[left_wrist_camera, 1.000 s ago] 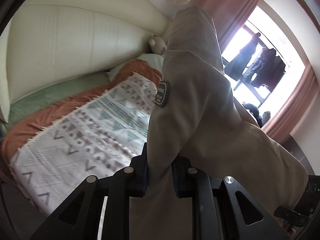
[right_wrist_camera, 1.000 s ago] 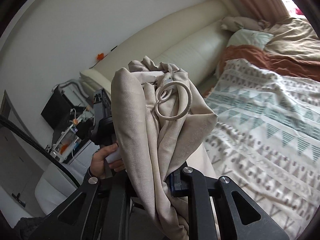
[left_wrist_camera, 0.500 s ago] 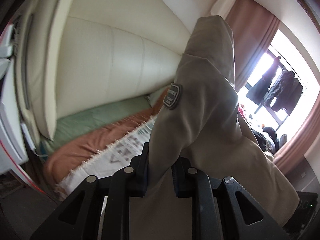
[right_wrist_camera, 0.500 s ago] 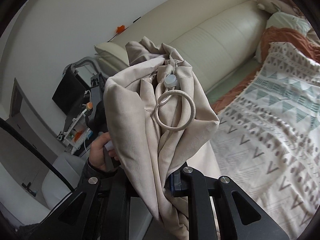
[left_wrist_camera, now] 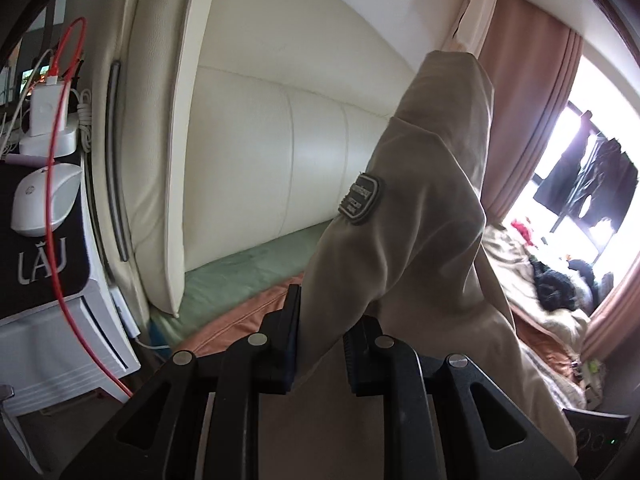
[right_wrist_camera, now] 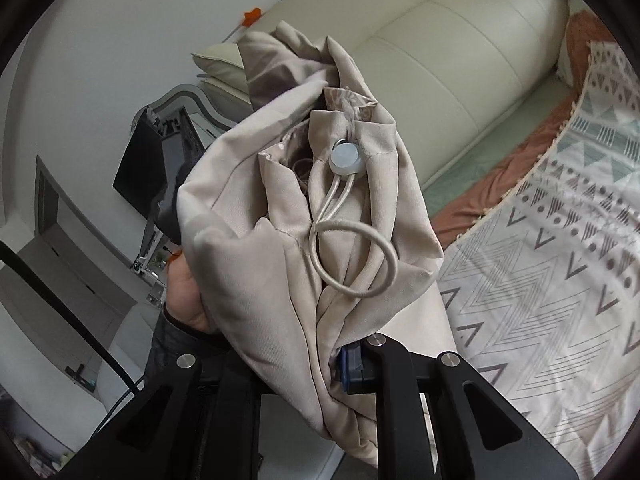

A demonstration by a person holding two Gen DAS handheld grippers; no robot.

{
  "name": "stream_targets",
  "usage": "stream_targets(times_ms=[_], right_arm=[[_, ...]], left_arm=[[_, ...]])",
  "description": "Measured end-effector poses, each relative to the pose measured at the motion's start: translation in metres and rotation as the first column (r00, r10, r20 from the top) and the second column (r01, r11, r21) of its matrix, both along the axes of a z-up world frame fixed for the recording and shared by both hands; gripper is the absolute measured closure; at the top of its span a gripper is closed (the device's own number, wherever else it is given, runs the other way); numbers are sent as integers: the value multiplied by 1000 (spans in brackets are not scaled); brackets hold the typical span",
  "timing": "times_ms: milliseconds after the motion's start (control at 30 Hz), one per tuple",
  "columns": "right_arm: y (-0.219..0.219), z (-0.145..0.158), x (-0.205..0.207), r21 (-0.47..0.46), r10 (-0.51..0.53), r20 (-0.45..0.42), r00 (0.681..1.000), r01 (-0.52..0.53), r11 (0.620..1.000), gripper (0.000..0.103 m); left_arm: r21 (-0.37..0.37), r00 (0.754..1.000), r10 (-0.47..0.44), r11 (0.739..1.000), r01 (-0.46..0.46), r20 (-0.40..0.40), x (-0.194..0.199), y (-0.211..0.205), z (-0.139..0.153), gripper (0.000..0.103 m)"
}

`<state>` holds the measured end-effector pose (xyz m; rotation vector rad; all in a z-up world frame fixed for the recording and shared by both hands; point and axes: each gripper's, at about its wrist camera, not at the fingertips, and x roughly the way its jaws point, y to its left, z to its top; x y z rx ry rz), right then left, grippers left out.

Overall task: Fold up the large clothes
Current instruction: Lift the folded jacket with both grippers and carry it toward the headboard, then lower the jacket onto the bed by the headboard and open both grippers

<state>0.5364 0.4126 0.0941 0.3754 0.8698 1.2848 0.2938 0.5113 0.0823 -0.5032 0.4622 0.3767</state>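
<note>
Fingers (left_wrist_camera: pixel 288 344) of the left gripper (left_wrist_camera: pixel 320 354) clamp a beige jacket (left_wrist_camera: pixel 420 240), its dark sleeve patch (left_wrist_camera: pixel 360 199) at 12 o'clock above them. The right gripper (right_wrist_camera: pixel 296 364) pinches bunched jacket fabric with a looped drawcord (right_wrist_camera: pixel 352 256), held above a patterned bed (right_wrist_camera: pixel 560 260) at 3 o'clock; a hand (right_wrist_camera: pixel 186 284) shows at 9 o'clock.

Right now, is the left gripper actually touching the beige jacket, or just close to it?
Touching. The left wrist view shows the left gripper shut on the beige jacket: the fabric runs down between both pads and is pinched there, with no gap visible.
</note>
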Motion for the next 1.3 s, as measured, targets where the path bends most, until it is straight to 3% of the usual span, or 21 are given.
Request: stream_targets(times_ms=[267,533,700,767,900,1000,1100,1300], right_arm=[[15,-71,57,13,-47,-175,983,50,999,91],[-5,-99,120,36,-146,-256,955,161,986,91],[-9,-119,153,24,-195,-292,936,211,977,91],[-19,-134,163,10,-214,-303,929,228,974,91],[-28,-172,184,-42,-273,-380,884,279,959,91],[-30,-215,202,-123,-352,-443,824,333,935,91],[-35,-231,210,-126,-365,-496,788,351,928,91],[-22,-215,213,-165,-382,-447,808,346,924,91]], left_arm=[[-23,996,-39,999,37,-84,65,3,-48,84],[-33,986,-72,997,68,-153,147,-2,-75,84],[-32,963,-74,997,68,-258,192,2,-101,83],[-27,950,-75,997,71,-303,204,1,-113,79],[-48,954,-64,997,52,-293,200,2,-127,65],[-72,958,-60,997,41,-280,183,3,-139,36],[-61,955,-46,998,29,-291,161,6,-155,33],[-113,965,-6,993,-25,-263,96,5,-177,33]])
